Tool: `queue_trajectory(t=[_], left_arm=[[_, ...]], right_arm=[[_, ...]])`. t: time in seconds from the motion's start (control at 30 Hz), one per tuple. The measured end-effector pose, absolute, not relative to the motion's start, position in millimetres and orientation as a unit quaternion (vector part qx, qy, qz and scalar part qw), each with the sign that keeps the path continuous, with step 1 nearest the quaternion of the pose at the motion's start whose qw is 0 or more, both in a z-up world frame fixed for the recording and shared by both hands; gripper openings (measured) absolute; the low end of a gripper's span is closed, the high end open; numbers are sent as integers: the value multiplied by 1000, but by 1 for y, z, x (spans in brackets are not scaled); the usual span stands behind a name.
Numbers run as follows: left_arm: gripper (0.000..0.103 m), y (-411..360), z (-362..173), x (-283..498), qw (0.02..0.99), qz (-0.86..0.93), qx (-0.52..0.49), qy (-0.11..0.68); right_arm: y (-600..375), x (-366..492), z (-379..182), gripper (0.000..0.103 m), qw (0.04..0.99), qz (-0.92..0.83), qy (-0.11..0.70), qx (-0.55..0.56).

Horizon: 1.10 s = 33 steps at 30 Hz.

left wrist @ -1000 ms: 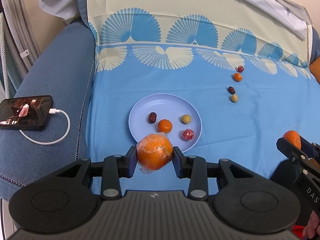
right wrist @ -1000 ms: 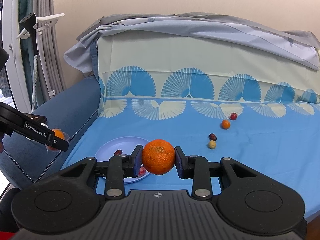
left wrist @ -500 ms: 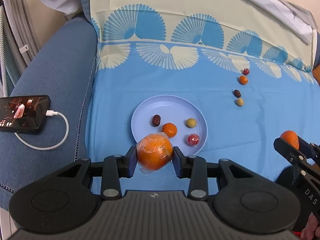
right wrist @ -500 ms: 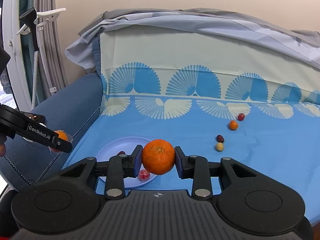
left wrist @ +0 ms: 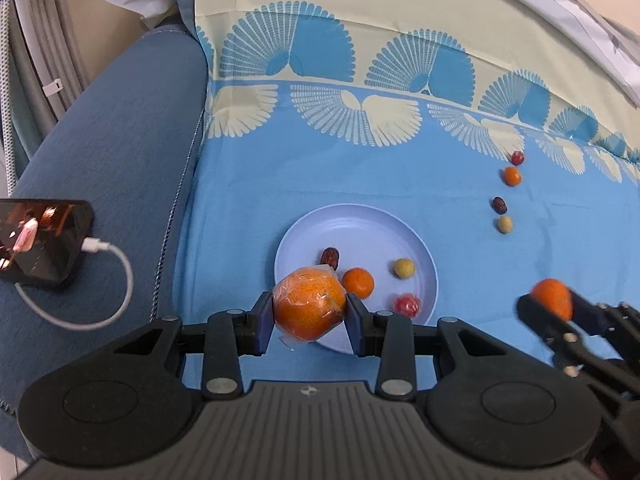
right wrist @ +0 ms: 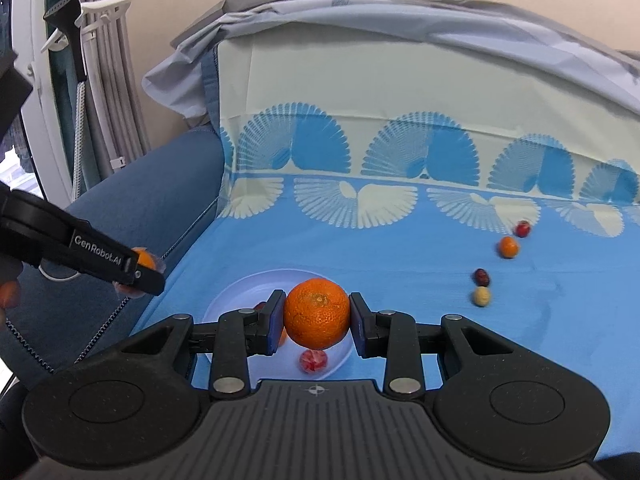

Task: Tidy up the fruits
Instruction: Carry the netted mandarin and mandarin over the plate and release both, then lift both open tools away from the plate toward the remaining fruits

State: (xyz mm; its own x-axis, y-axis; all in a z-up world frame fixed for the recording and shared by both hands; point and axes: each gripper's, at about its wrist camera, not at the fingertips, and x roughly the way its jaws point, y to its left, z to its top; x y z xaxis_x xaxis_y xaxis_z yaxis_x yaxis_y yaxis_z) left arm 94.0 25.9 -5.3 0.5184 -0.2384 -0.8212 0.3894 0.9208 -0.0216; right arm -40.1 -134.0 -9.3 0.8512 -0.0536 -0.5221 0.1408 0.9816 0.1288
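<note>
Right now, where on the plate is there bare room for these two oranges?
The plate is bare across its far half, behind the date and the pale fruit. The near half is crowded: the small orange and the red fruit lie there.

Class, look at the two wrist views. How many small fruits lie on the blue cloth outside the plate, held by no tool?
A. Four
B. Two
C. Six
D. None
A: to the right of the plate, four small fruits lie on the cloth: a red one, a small orange one, a dark one and a pale yellow one.
</note>
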Motion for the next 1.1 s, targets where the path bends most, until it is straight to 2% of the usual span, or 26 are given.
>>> queue_trajectory(t=[0.23,0.6,0.67,0.7,0.73,0.8,0.83,1.1], left_arm=[[41,8,-29,122,859,-187,90,468],[42,-15,-100,169,830,-184,125,512],[51,-16,-106,174,829,-188,122,513],[77,-15,-106,176,831,-192,118,508],[102,-13,-102,175,838,-191,114,499],[103,-8,-88,168,863,-181,109,459],[103,-7,-83,165,866,-183,114,451],[103,18,-51,106,862,-168,113,465]], right_arm=[[-131,6,-34,35,953,-27,293,73],[-134,71,-97,36,922,6,387,33],[-134,80,-103,37,919,15,393,25],[-134,84,-104,44,919,18,394,22],[-133,87,-103,67,919,20,394,14],[-133,83,-95,90,925,5,380,-4],[-133,77,-90,94,928,1,373,-10],[-128,-8,-58,100,923,-1,383,21]])
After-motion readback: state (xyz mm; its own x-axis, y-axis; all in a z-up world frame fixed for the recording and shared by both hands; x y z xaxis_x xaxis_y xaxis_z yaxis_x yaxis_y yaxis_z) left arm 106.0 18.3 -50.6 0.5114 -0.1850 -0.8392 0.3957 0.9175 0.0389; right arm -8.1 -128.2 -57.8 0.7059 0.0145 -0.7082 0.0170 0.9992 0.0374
